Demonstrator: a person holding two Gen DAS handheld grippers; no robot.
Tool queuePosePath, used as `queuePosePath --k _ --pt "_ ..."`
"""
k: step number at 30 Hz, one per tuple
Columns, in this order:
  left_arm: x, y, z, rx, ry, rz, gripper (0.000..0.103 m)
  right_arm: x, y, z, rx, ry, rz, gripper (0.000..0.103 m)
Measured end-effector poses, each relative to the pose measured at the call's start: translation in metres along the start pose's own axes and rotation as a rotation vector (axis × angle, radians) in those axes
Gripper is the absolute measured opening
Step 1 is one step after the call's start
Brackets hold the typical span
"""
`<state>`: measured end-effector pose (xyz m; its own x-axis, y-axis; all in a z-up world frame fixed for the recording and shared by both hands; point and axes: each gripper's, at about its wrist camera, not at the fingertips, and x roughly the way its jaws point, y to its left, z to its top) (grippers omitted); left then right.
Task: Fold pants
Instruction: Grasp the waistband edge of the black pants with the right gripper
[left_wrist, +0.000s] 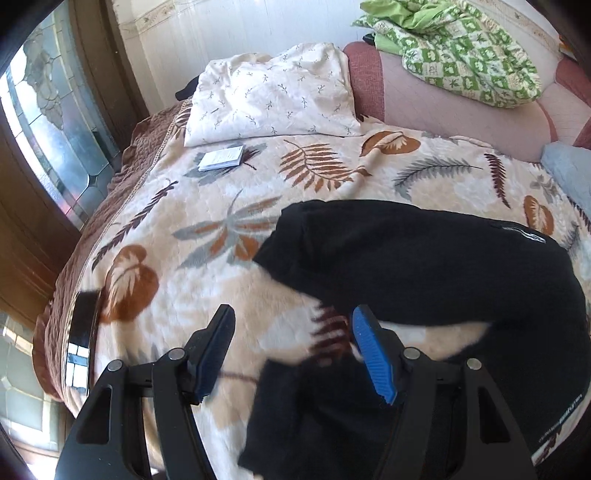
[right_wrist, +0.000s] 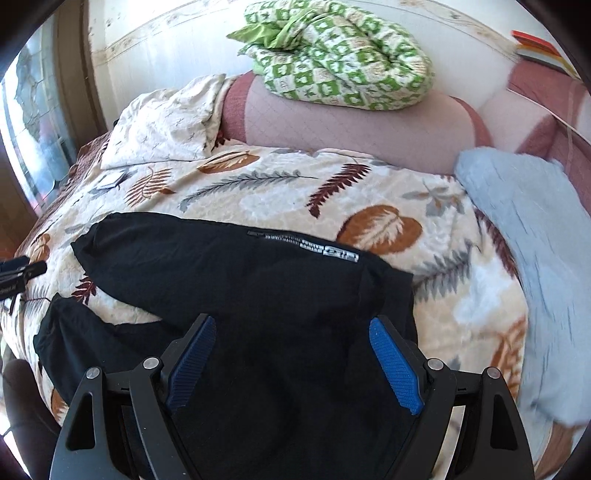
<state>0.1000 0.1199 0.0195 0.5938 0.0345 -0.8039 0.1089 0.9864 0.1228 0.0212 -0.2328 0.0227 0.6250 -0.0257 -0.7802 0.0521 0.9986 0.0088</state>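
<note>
Black pants lie spread on a leaf-patterned blanket on a bed, legs pointing left, one leg end near my left gripper. They also show in the right wrist view, with a zipper pocket on the far edge. My left gripper is open and empty, above the blanket between the two leg ends. My right gripper is open and empty, above the waist part of the pants. The left gripper's tip shows at the left edge of the right wrist view.
A white pillow and a small booklet lie at the far left of the bed. A green patterned quilt rests on the pink headboard. A light blue blanket lies at the right. A phone sits at the bed's left edge.
</note>
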Motion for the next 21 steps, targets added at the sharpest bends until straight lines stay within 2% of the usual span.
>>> queuePosePath --k 3,6,9,13,18,21 --pt "0.035 0.003 0.024 -0.007 0.037 -0.032 0.066 0.024 -0.014 0.022 -0.048 0.022 -0.015 0.089" --pt "0.065 0.004 0.043 -0.028 0.068 -0.091 0.066 0.059 -0.029 0.042 -0.050 0.083 0.016 0.089" --pt "0.100 0.007 0.062 -0.048 0.094 -0.110 0.066 0.094 -0.034 0.057 -0.058 0.137 0.058 0.089" --pt "0.143 0.011 0.081 -0.056 0.130 -0.098 0.066 0.137 -0.031 0.076 -0.095 0.186 0.120 0.089" --pt "0.171 0.010 0.092 -0.034 0.147 -0.117 0.066 0.187 -0.036 0.097 -0.059 0.247 0.210 0.089" --pt "0.175 0.006 0.097 0.003 0.130 -0.110 0.072 0.212 -0.039 0.101 -0.052 0.292 0.210 0.088"
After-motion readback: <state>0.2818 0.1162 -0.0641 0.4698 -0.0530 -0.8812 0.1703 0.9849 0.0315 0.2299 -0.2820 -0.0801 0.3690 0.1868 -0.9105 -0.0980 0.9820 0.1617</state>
